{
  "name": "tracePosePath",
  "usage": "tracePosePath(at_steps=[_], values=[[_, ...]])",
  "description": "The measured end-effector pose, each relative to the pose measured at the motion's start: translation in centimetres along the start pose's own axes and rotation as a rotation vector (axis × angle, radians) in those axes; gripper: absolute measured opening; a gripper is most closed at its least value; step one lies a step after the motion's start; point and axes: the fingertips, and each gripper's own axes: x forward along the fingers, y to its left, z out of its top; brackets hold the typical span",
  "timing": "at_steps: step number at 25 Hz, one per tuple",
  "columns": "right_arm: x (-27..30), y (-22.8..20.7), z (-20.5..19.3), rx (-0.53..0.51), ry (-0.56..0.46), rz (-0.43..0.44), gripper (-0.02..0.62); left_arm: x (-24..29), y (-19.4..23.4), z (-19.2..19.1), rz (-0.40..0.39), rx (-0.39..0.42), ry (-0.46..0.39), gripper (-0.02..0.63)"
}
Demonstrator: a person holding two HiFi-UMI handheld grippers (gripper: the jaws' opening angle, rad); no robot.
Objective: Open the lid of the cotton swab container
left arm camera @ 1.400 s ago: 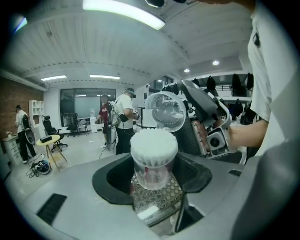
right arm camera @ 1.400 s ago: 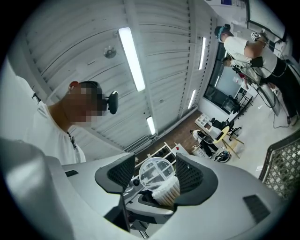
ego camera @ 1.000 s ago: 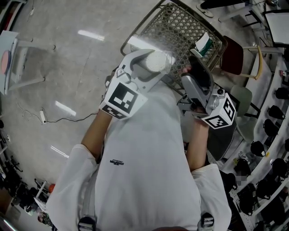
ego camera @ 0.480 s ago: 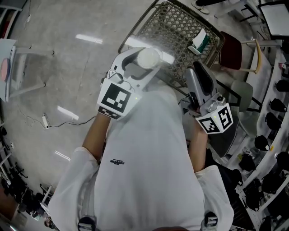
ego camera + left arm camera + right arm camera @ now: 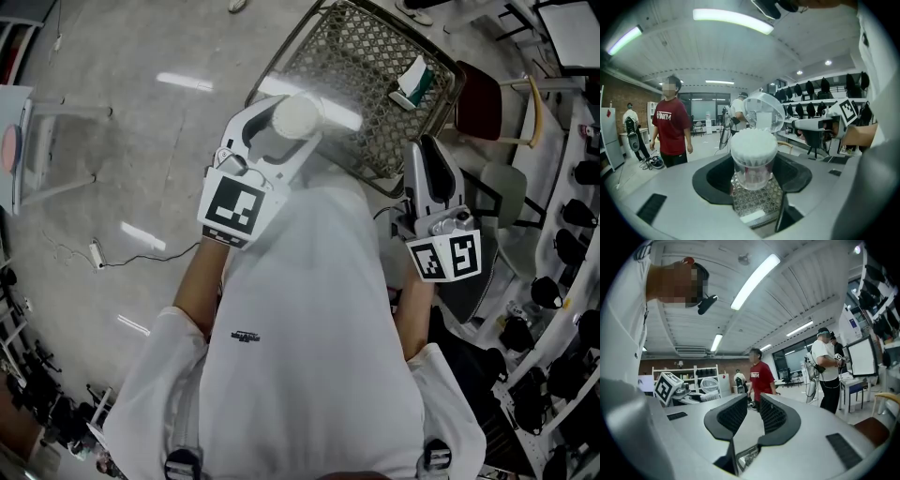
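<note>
Head view: both grippers are held before the chest, well apart, above a wire-mesh basket [image 5: 375, 66]; glossy bare floor [image 5: 122, 141] lies open to the left. The cotton swab container [image 5: 753, 161] is gripped upright in the jaws of the left gripper [image 5: 296, 116]. It is clear and packed with white swabs, and its domed transparent lid [image 5: 765, 111] is tipped back. The right gripper [image 5: 751, 414] jaws are closing, narrow, on nothing. A person in a red shirt [image 5: 671, 123] is seen standing beyond.
</note>
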Motion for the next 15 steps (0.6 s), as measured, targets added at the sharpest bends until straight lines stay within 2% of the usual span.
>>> tracePosePath(at_steps=[4, 8, 15], values=[[-0.6, -0.8, -0.8, -0.059, 0.030, -0.061, 0.058, -0.2, 0.1, -0.1, 0.021, -0.017, -0.003, 0.244], [-0.8, -0.3, -0.9, -0.099, 0.029, -0.086, 0.018, -0.7, 0.1, -0.4, 0.037, -0.015, 0.002, 0.244], [-0.9, 0.2, -1.5, -0.142, 0.057, -0.109, 0.008, -0.9, -0.2, -0.4, 0.043, -0.018, 0.002, 0.244]])
